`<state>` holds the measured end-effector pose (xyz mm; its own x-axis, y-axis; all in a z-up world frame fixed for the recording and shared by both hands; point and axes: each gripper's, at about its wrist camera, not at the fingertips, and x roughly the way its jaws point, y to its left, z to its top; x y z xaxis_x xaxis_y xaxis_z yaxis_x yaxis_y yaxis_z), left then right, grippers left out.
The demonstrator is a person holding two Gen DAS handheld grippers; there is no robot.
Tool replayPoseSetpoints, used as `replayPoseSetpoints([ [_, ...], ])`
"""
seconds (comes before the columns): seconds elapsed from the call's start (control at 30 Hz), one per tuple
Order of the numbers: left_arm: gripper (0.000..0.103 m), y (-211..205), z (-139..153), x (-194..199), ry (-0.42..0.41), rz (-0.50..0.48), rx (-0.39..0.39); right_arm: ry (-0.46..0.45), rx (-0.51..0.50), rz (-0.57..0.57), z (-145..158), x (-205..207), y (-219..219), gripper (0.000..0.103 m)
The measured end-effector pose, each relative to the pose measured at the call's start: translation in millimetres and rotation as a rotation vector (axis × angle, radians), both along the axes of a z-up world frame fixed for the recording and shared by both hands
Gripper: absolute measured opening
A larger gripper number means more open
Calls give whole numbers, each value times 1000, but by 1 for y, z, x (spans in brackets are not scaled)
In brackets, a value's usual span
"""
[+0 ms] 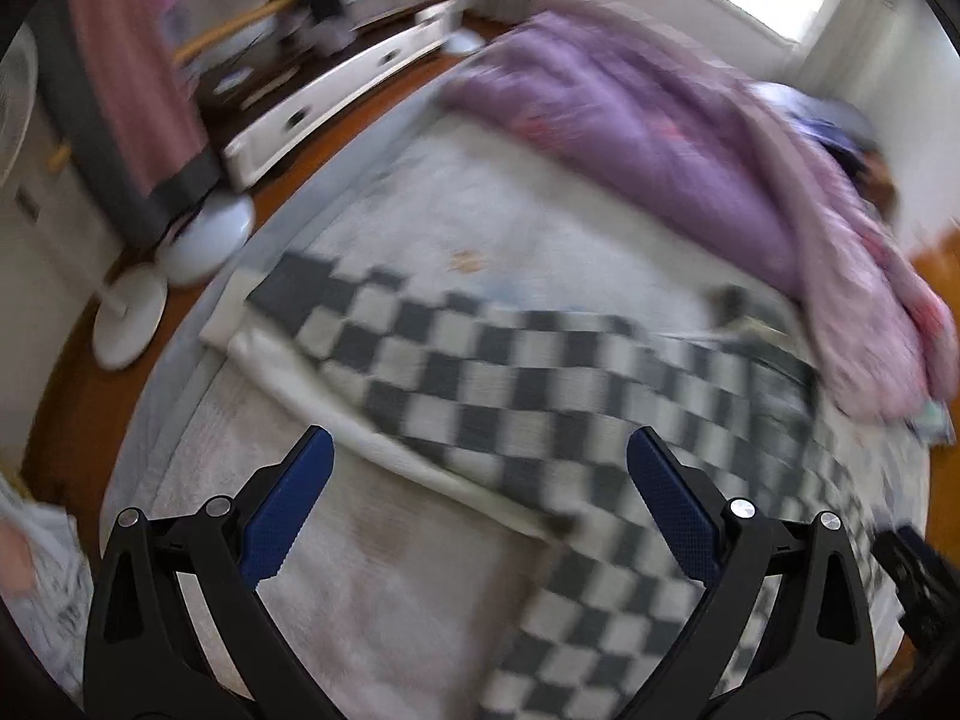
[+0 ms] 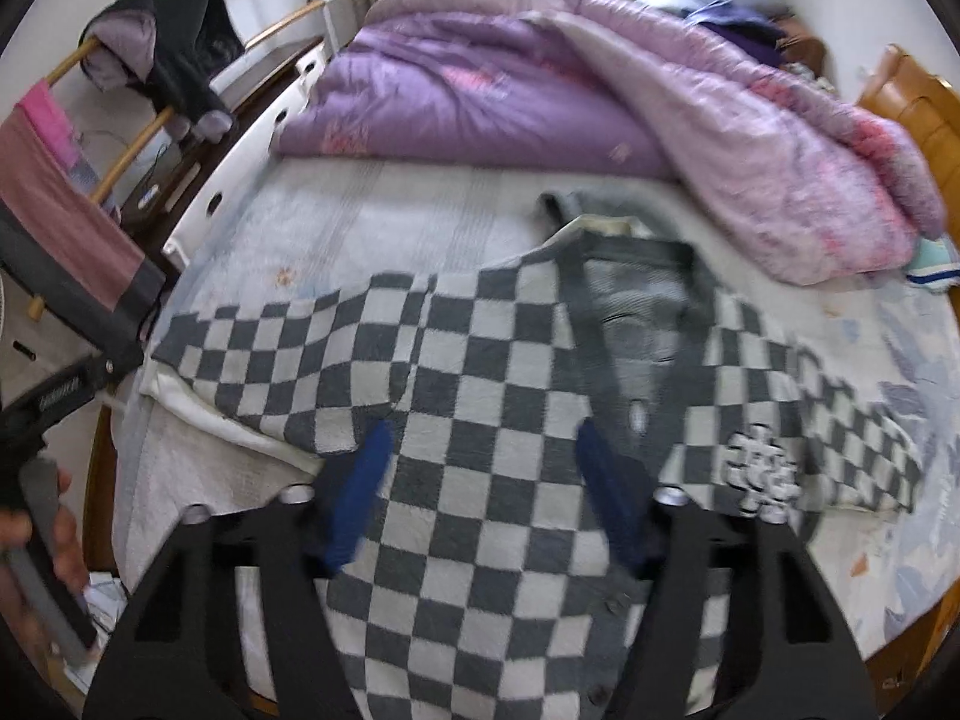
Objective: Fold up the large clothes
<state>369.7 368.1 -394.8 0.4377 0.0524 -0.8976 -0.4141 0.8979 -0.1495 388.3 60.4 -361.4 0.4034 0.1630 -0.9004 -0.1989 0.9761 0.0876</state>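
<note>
Checkered cardigan [image 2: 480,372] lies spread flat, front up, on the bed [image 2: 372,222], its collar toward the purple quilt [image 2: 480,90] and its hem toward the camera. One sleeve [image 1: 372,324] stretches out toward the bed's left edge, so the long axis runs side to side. Right gripper [image 2: 477,450] hangs over the body panel beside the button placket, jaws partly apart, nothing between them. Left gripper [image 1: 480,462] is wide open and empty, above the sleeve's lower edge; it is the nearer one to that sleeve. Likely next step: fold the sleeve inward.
</note>
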Motion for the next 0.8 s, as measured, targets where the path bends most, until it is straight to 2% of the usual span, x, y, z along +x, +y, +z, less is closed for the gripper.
replayPoseSetpoints([
  [0.1,98,48,-44,14,19,88,-9,45,17,21,-40,18,13,37],
  [0.2,98,93,-87,30,56,174,-67,64,39,34,-74,31,24,29],
  [0.33,97,144,-135,45,61,263,-111,90,59,35,-118,50,39,29],
  [0.43,96,170,-160,53,59,305,-143,120,77,34,-146,60,50,29],
  [0.53,76,188,-181,57,78,335,-186,141,96,48,-168,67,61,29],
  [0.6,75,198,-190,59,72,349,-206,158,110,54,-180,73,66,29],
  [0.7,66,205,-192,64,63,349,-174,175,136,71,-194,78,71,26],
  [0.73,52,205,-192,65,67,345,-149,180,139,73,-199,79,74,26],
  [0.77,32,203,-190,67,72,338,-117,187,142,73,-203,80,76,25],
  [0.8,22,202,-183,65,54,341,-86,198,154,75,-208,81,77,23],
])
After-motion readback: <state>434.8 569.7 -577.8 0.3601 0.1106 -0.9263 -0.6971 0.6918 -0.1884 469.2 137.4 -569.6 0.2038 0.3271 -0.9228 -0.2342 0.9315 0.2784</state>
